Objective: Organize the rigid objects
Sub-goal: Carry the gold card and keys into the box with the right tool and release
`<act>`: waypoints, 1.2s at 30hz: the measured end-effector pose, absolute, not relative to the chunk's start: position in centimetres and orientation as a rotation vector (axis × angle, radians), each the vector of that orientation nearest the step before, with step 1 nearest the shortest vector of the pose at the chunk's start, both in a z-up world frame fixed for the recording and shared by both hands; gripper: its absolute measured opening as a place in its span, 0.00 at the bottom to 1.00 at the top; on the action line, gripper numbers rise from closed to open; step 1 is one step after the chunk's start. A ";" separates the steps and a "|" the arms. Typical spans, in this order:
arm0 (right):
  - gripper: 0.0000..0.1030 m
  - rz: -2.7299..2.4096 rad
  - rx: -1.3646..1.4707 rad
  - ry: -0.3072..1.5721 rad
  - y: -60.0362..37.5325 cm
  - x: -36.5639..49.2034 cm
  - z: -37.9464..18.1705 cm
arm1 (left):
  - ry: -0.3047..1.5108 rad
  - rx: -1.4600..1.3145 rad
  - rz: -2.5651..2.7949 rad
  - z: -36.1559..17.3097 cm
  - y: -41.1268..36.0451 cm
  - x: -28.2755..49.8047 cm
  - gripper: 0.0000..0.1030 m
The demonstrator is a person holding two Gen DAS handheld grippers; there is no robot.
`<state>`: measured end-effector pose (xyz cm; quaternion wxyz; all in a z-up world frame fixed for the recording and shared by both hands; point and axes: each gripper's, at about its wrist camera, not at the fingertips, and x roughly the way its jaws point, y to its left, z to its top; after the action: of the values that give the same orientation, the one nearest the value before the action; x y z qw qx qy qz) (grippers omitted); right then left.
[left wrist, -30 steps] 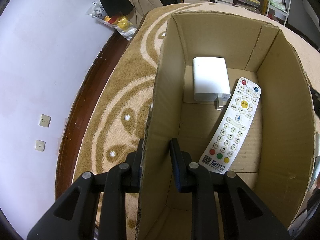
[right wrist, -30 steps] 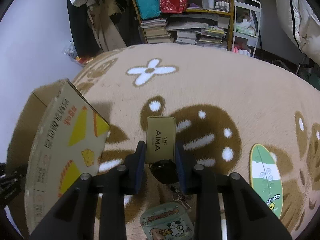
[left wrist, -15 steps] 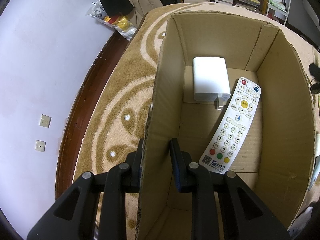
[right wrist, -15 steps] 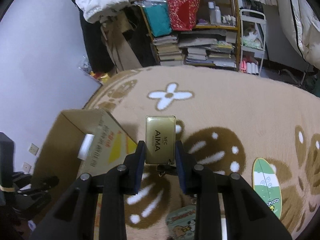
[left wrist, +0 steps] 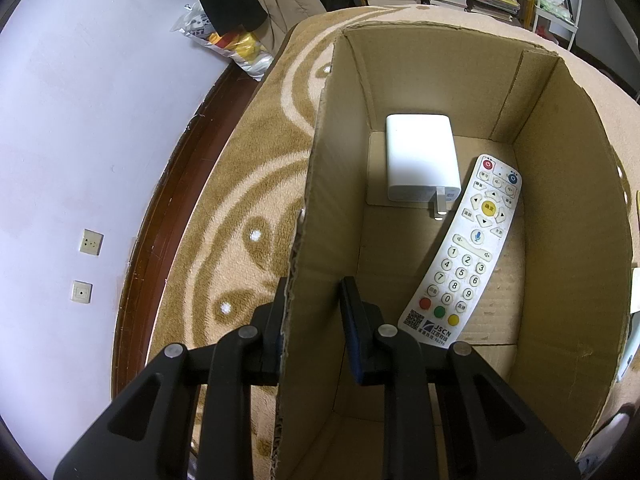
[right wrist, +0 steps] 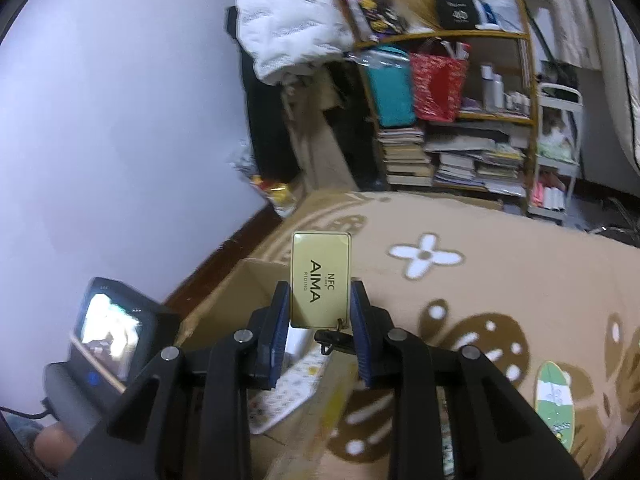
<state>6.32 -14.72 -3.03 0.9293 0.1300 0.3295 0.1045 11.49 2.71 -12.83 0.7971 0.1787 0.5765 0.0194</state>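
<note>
Left wrist view, from the left: two wall sockets [left wrist: 91,242] are seen on the pale wall, then dark wood skirting [left wrist: 168,200], then a brown-and-cream patterned rug [left wrist: 256,184].

The left gripper [left wrist: 314,304] is set astride the near-left wall of a cardboard box [left wrist: 568,208], one finger outside and one inside. The outer finger lies against the card; a gap is visible between the inner pad and the wall, so a firm clamp cannot be confirmed.

On the box floor a white charger [left wrist: 420,158] lies flat, prongs toward the camera. Just right of it a white remote control [left wrist: 464,256] lies diagonally, keypad up; its upper end is very close to the prongs, contact not discernible.

Right wrist view: a small lit screen [right wrist: 110,332] is seen at far left. The right gripper [right wrist: 320,312] is clenched on a gold tag [right wrist: 322,280] marked "NFC AIMA RIDING", held upright above the open box, with a dark ring and clip [right wrist: 332,336] hanging below it. Further right, a green-and-white oval item [right wrist: 554,398] rests on the rug. A cluttered bookshelf [right wrist: 460,152] stands behind.
</note>
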 end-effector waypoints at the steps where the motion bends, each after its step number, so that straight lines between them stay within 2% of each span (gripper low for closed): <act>1: 0.30 0.231 0.264 0.671 -14.3 6.3 -2.8 | 1.238 0.384 0.041 -12.8 2.7 11.5 0.21; 20: 0.30 0.304 0.267 0.798 -11.5 7.4 -7.1 | 1.240 0.380 0.043 -12.8 2.6 11.5 0.21; 26: 0.32 0.283 0.255 0.788 -11.7 7.2 -6.9 | 1.240 0.380 0.043 -12.9 2.6 11.5 0.21; 32: 0.51 0.249 0.242 0.774 -12.5 7.1 -6.4 | 1.239 0.384 0.045 -12.9 2.6 11.4 0.22; 34: 0.63 0.232 0.234 0.769 -12.8 7.0 -6.2 | 1.239 0.384 0.044 -13.0 2.6 11.4 0.22; 36: 0.69 0.207 0.219 0.764 -13.2 6.9 -5.9 | 1.240 0.384 0.044 -13.0 2.7 11.4 0.22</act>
<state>6.94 -13.23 -5.86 0.9169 0.1066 0.3713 0.1007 11.40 2.65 -12.96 0.7965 0.1786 0.5773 0.0206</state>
